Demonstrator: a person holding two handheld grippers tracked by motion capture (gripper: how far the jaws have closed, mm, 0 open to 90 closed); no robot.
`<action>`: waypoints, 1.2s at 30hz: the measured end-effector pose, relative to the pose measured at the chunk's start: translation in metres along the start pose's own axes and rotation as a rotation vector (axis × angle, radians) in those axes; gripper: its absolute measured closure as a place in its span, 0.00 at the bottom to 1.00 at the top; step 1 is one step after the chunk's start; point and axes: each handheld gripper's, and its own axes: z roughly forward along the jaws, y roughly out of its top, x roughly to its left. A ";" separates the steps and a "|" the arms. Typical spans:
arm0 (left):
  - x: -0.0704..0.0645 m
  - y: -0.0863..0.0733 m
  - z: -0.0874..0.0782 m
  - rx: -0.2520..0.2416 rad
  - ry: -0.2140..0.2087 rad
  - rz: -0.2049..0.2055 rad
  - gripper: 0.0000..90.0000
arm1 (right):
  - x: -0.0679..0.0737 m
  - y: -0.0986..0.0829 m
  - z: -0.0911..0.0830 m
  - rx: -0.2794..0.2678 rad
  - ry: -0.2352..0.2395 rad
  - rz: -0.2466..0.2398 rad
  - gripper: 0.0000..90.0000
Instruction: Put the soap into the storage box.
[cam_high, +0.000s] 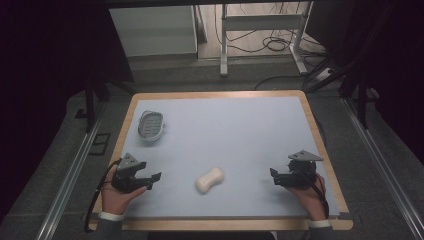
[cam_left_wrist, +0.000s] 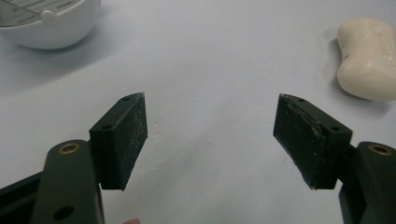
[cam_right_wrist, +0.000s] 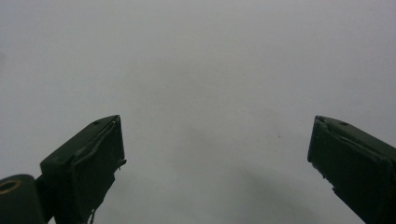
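Two grippers, left (cam_high: 154, 180) and right (cam_high: 274, 176), both released; soap dish (cam_high: 151, 124) empty, soap bar (cam_high: 209, 180) apart on table.

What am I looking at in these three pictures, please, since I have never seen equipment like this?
A person sits at a table covered in pale blue, holding a hand-operated two-jaw gripper in each hand. The high view looks down from above: left gripper, right gripper. The other two pictures come from cameras riding on each gripper, looking along its black jaws. On the surface lie a cream bar of soap near the middle and a white soap dish at the far left. Both grippers are open and hold nothing.
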 end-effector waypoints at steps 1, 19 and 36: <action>0.001 0.000 -0.003 -0.013 0.013 -0.009 0.28 | -0.001 0.000 0.000 -0.001 -0.004 0.001 0.04; -0.003 0.000 -0.007 -0.036 -0.013 -0.024 0.26 | -0.015 -0.004 -0.005 -0.033 -0.004 0.022 0.06; -0.016 0.012 -0.010 0.011 0.011 -0.015 0.24 | -0.027 -0.006 -0.013 -0.070 0.033 0.036 0.07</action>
